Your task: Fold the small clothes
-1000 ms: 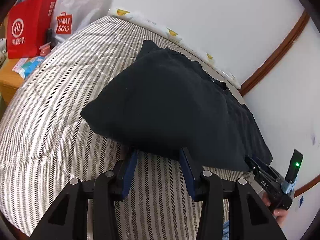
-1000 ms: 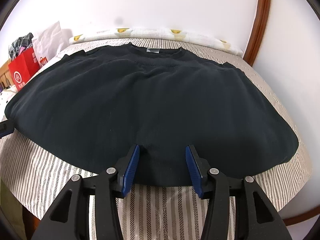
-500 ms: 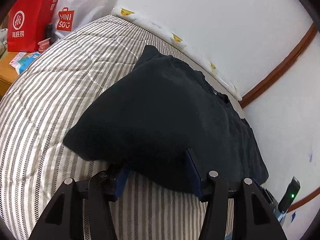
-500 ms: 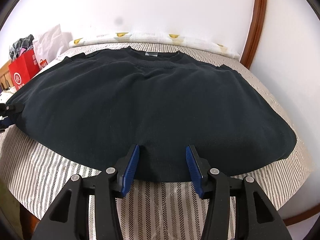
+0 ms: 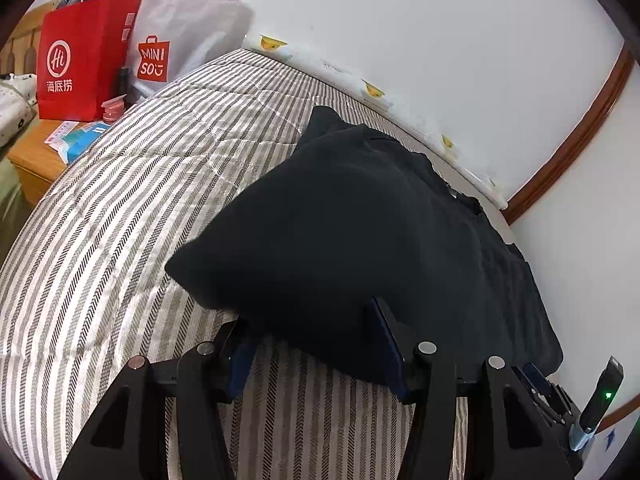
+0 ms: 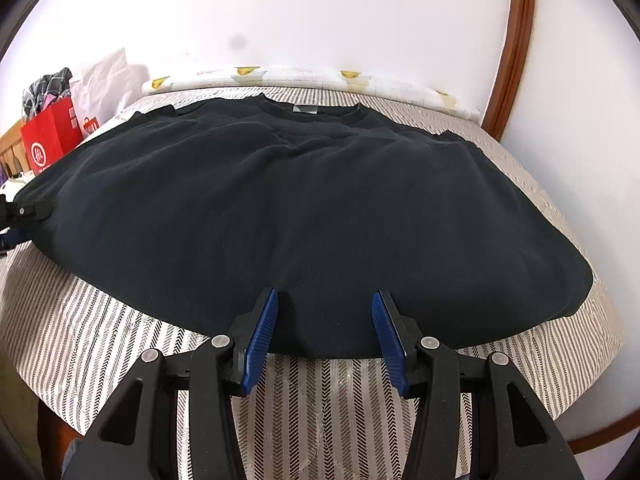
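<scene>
A black sweatshirt (image 6: 304, 200) lies spread flat on the striped bed (image 6: 328, 400), with its collar toward the wall. My right gripper (image 6: 326, 294) is open at the near hem, its blue pads (image 6: 260, 336) standing on either side of the cloth without pressing it. My left gripper (image 5: 308, 316) is open at the sweatshirt's (image 5: 360, 232) left corner. The cloth there drapes over its left finger, and only the right blue pad (image 5: 386, 340) shows. Each gripper appears at the edge of the other's view: left gripper (image 6: 20, 216), right gripper (image 5: 548, 392).
A red paper bag (image 5: 80, 60) and a white shopping bag (image 5: 176, 40) stand beside a wooden nightstand (image 5: 32, 160) left of the bed. A white wall with brown wooden trim (image 5: 580, 128) runs behind. A duck-print pad (image 6: 320, 78) lines the bed's far edge.
The left gripper's jaws have spread wider and it has pushed in under the sweatshirt's corner, which now covers its left finger. The right gripper has not moved.
</scene>
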